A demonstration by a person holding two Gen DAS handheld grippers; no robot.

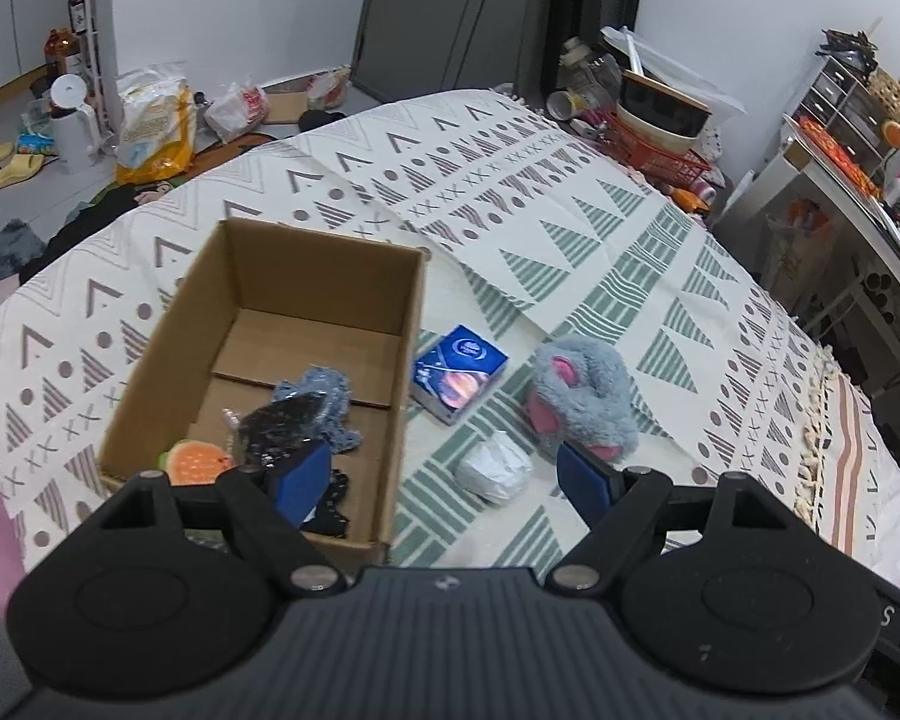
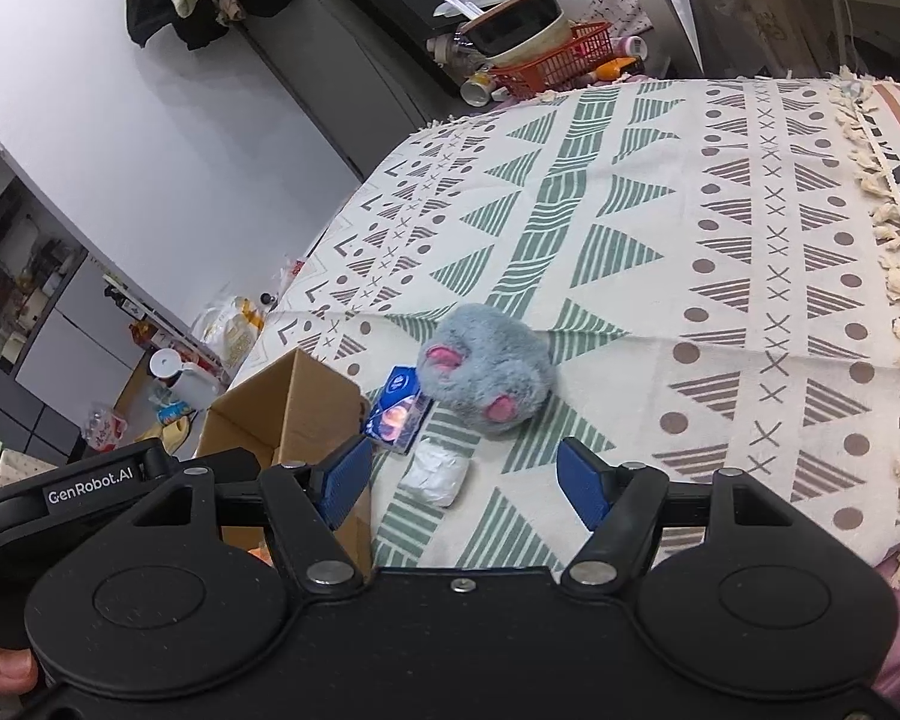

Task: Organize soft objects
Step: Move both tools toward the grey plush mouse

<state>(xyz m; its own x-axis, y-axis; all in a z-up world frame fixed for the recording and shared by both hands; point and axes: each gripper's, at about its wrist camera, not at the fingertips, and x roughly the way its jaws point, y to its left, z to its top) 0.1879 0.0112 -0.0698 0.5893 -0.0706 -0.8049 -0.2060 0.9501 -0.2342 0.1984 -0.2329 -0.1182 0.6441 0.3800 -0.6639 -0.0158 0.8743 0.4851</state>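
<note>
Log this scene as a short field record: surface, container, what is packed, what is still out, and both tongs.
surface: patterned cloth
container: open cardboard box
in box: blue-grey knit piece, dark glittery item, orange squishy toy
still out: grey plush with pink ears, blue tissue pack, white wrapped bundle
left tongs: open, empty, over the box's near right corner
right tongs: open, empty, above the white bundle

- My left gripper (image 1: 444, 483) — jaws spread wide, nothing between them.
- Right gripper (image 2: 463, 483) is the same, wide apart and empty, tilted down.
</note>
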